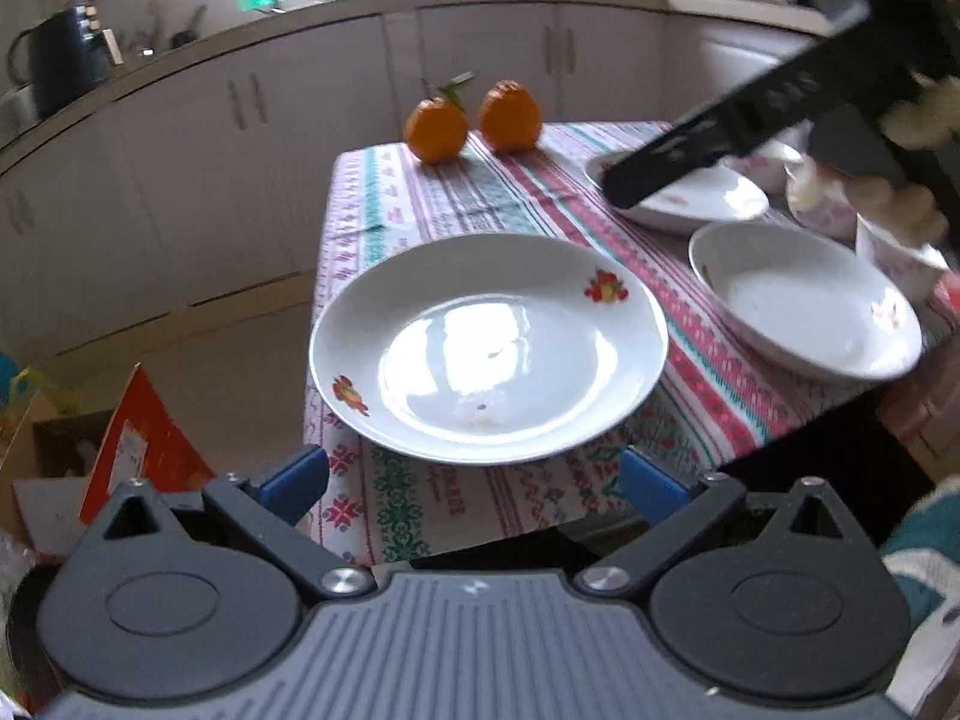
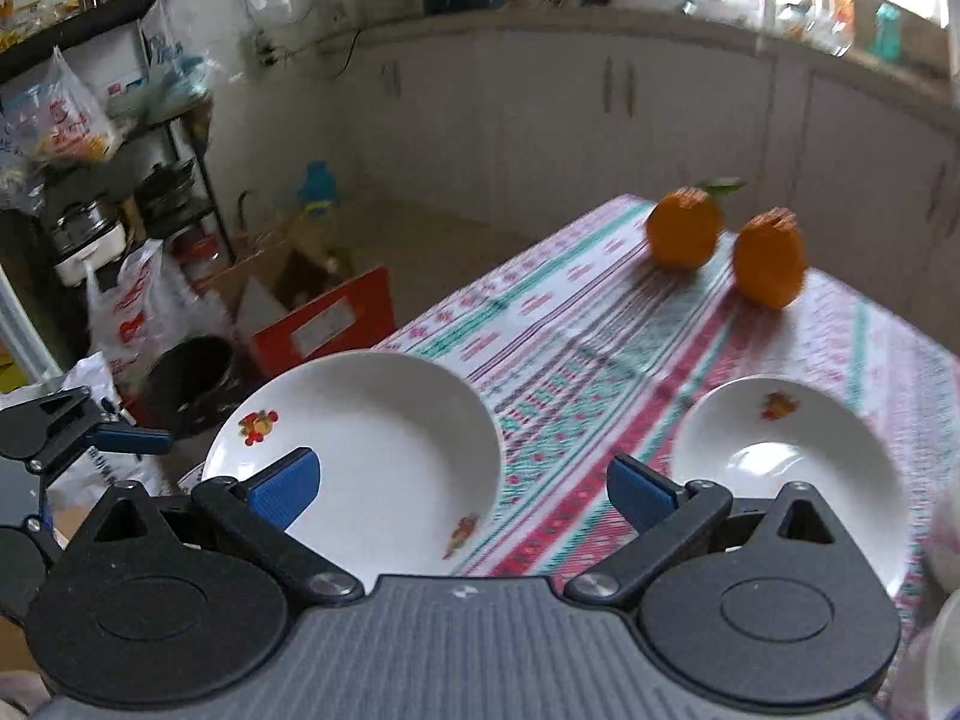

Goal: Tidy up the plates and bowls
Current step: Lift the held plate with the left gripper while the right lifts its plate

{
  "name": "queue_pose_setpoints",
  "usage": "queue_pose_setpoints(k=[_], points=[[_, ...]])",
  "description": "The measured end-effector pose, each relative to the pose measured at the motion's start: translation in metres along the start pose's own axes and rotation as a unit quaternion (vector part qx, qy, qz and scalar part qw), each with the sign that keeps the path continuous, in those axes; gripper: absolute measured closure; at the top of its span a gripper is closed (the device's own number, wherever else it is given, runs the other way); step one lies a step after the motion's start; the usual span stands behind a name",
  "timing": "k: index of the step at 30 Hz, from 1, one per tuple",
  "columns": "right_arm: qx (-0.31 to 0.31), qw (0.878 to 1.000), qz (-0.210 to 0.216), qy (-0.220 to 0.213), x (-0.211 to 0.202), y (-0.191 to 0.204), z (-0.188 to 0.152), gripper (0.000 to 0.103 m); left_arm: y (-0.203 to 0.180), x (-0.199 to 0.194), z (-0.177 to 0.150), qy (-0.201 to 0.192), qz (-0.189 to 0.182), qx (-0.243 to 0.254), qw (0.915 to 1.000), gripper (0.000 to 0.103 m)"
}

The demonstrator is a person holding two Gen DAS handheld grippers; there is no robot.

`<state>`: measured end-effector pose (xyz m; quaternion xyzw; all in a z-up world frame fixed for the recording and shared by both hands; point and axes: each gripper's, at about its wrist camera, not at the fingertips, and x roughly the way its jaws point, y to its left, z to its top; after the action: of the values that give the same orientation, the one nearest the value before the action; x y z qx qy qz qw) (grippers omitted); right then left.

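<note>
Both claws gape empty; the left gripper (image 1: 474,474) should straddle the near rim of the flowered plate (image 1: 489,348) mid-frame, the right gripper (image 2: 465,492) hovering above.

left dark-grey plastic two-finger gripper (image 1: 474,477): ribbed grey centre plate, round black discs at each side, silver pivot screws, blue finger pads (image 1: 297,480) | right dark-grey plastic two-finger gripper (image 2: 462,489): same build, blue pads (image 2: 285,489) | teal-and-white knitted sleeve (image 1: 927,546) seen at the right edge
</note>
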<state>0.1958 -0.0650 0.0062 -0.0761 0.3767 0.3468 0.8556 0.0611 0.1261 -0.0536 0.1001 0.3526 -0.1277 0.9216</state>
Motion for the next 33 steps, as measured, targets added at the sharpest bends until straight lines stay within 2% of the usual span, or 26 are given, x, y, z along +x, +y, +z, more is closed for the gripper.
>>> queue_pose_setpoints(k=[5,10,12,23,33], points=[[0.014,0.998,0.027,0.046,0.03,-0.006,0.008,0.001,0.012,0.013,0.002,0.009,-0.02,0.013,0.9997,0.001],[0.03,0.995,0.052,0.083,0.056,-0.013,0.014,0.009,0.022,0.022,0.002,0.013,-0.045,0.008,0.9989,0.001],[0.027,0.993,0.059,0.094,0.065,-0.013,0.016,0.018,0.023,0.025,0.002,0.015,-0.056,0.012,0.9982,0.001],[0.032,0.987,0.091,0.13,0.099,-0.024,0.025,0.041,0.027,0.036,0.007,0.021,-0.086,0.022,0.9958,0.001],[0.077,0.977,0.137,0.144,0.112,-0.039,0.033,0.044,0.03,0.041,0.011,0.029,-0.096,0.027,0.9946,0.001]])
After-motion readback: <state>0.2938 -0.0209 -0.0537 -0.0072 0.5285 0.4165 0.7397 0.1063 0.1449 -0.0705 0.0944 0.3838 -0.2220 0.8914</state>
